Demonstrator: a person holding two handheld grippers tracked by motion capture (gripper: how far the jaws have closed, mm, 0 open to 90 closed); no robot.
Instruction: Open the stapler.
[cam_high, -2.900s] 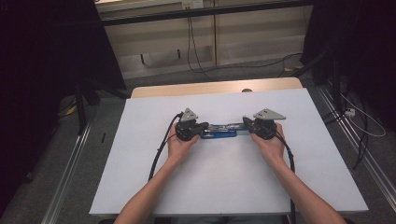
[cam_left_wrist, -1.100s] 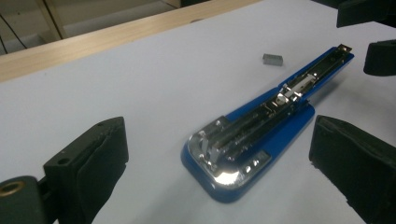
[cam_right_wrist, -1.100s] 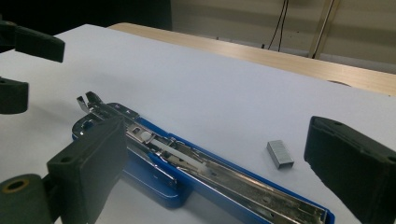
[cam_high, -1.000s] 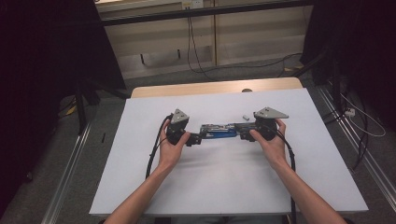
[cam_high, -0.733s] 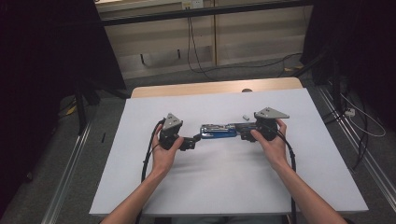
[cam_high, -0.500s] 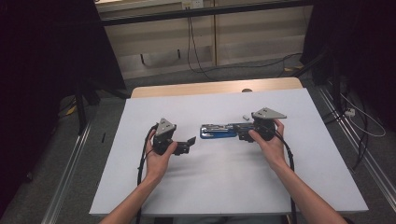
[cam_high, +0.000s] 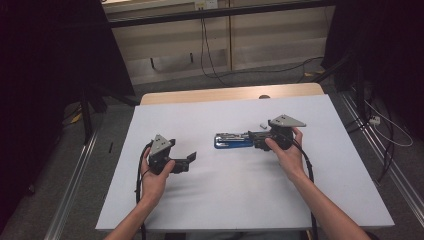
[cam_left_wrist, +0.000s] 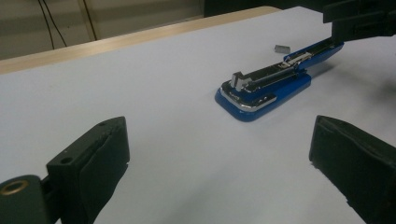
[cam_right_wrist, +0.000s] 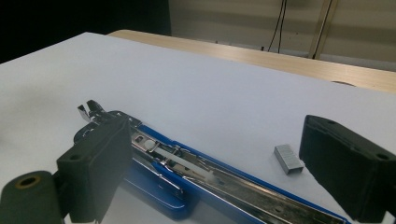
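Observation:
A blue stapler (cam_high: 231, 140) lies on the white table (cam_high: 225, 210), its top swung open so the metal staple channel (cam_right_wrist: 187, 164) shows. A small grey block of staples (cam_high: 263, 126) rests just behind it, also seen as the staple block (cam_right_wrist: 288, 159) beside the right jaw. My right gripper (cam_high: 253, 139) stands open at the stapler's right end, its jaws straddling the stapler (cam_right_wrist: 154, 182) without clamping it. My left gripper (cam_high: 189, 162) is open and holds nothing, a short way left of the stapler (cam_left_wrist: 265, 91) and nearer the person.
A wooden strip (cam_high: 225, 94) runs along the table's far edge. Cables (cam_high: 390, 135) trail over the floor to the right, and a metal rail (cam_high: 75, 200) runs along the left side. Dark stands flank the back.
My left gripper has left the stapler's left end and moved left and toward the person, jaws open. The stapler and my right gripper have stayed in place.

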